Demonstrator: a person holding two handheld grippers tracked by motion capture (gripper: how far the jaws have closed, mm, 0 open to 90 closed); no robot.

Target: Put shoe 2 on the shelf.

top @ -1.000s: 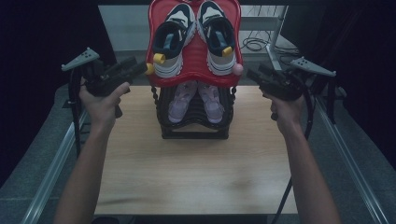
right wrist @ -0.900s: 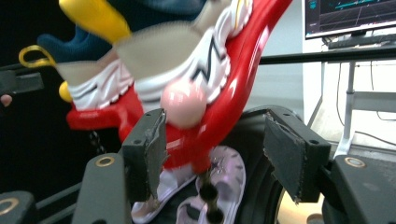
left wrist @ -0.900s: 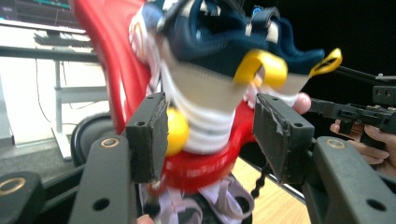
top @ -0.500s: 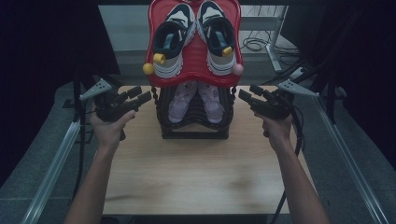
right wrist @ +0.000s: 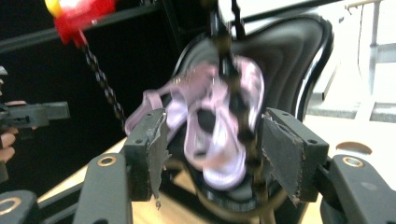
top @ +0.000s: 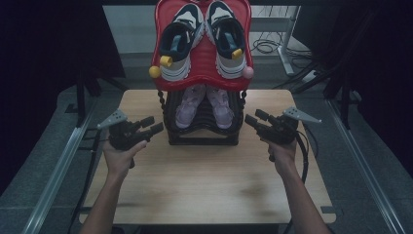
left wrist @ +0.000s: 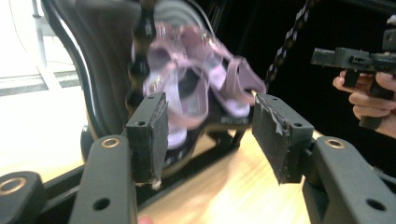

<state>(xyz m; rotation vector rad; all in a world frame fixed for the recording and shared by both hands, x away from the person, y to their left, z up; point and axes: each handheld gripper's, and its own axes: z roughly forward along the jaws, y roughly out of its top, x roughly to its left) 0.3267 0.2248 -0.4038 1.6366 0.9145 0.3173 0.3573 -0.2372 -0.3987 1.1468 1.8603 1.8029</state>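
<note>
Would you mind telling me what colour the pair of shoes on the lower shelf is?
The lower-shelf shoes are pale pink-lilac, clearest in the left gripper view.

left gripper (top: 150,126): now lower, down from beside the red top shelf (top: 202,83) to near the table (top: 204,180), left of the black rack (top: 202,139). right gripper (top: 255,119): likewise lowered, rack's right side.
</note>
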